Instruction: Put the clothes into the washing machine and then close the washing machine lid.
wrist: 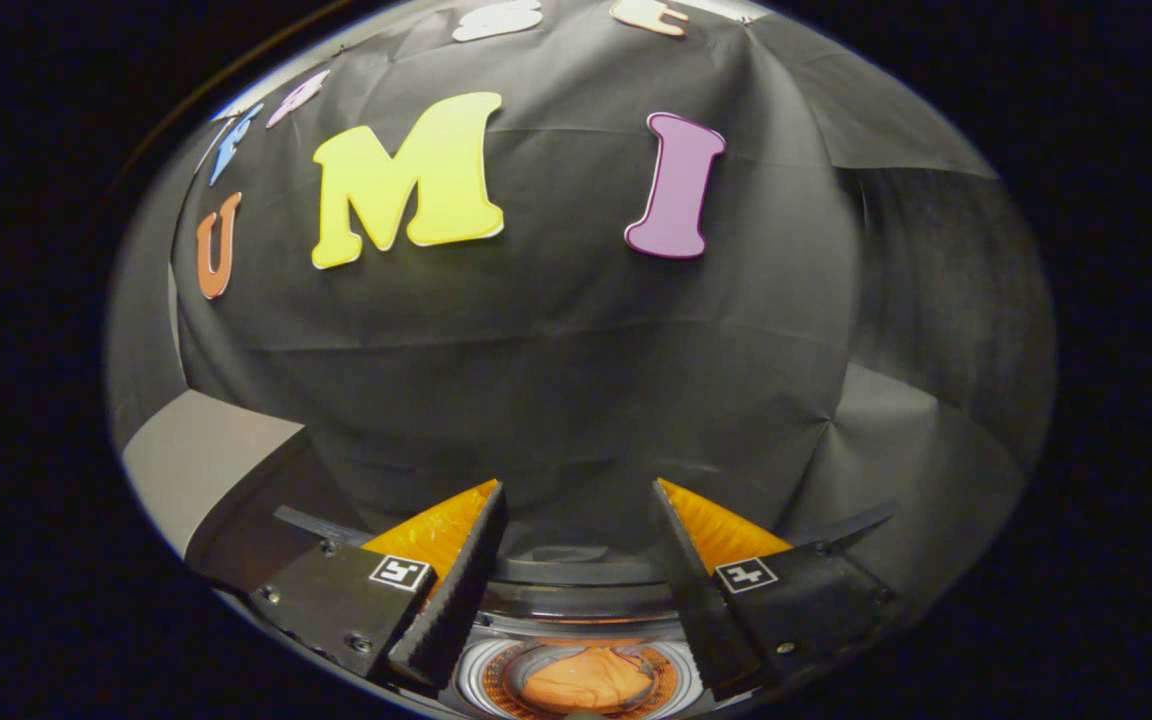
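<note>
- The clothes (586,680), an orange bundle, lie down inside the round drum of the washing machine (576,600), seen low between the two fingers and below them.
- Nothing of the bundle hangs over the drum's pale ring, as far as this low, curved part of the view lets me judge.
- The gripper (576,520) is held above the opening with its fingers spread wide and nothing between them; the ribbed pads (456,590) are bare.
- So the loading step looks finished, and the step in hand is closing the lid.
- A dark curved band just beyond the drum, between the fingers, is probably the raised lid or the machine's back rim; I cannot tell which.
- The next move calls for reaching to that far edge, catching the lid's free edge with a finger or a light pinch, and swinging it down over the drum.
- A grey table surface (206,450) shows off to one side, against the black cloth.
</note>
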Demonstrator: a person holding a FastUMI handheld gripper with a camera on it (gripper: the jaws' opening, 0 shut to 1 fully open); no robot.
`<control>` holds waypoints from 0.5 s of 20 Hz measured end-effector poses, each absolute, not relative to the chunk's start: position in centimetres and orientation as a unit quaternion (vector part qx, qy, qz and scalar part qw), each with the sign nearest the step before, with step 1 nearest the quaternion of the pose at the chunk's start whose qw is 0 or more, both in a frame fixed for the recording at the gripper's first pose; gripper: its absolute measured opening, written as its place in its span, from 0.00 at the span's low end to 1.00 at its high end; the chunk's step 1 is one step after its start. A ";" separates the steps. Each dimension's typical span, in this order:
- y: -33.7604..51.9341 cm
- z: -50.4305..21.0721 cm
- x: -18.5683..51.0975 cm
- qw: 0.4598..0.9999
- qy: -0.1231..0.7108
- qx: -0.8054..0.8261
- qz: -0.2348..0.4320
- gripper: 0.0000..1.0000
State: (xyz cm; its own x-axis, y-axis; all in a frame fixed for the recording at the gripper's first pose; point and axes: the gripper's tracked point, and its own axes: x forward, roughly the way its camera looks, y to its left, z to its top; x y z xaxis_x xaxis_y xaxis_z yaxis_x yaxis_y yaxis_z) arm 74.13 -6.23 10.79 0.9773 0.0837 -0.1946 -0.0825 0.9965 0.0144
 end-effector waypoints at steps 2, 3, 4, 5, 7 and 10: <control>-6.2 10.5 73.7 0.995 0.092 0.002 0.043 0.89; -6.2 10.4 73.5 0.995 0.089 0.001 0.042 0.89; -6.3 10.3 73.2 0.995 0.087 0.001 0.043 0.89; -6.3 10.3 73.0 0.996 0.082 0.001 0.043 0.89; -6.3 10.1 72.1 0.997 0.071 0.000 0.045 0.89; -6.4 9.7 71.1 0.997 0.062 0.001 0.044 0.89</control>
State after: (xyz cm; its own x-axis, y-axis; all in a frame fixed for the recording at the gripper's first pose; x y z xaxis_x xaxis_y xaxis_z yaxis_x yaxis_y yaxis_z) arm 71.06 -6.43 9.70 0.9885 0.0881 -0.1231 -0.0880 0.9961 0.0065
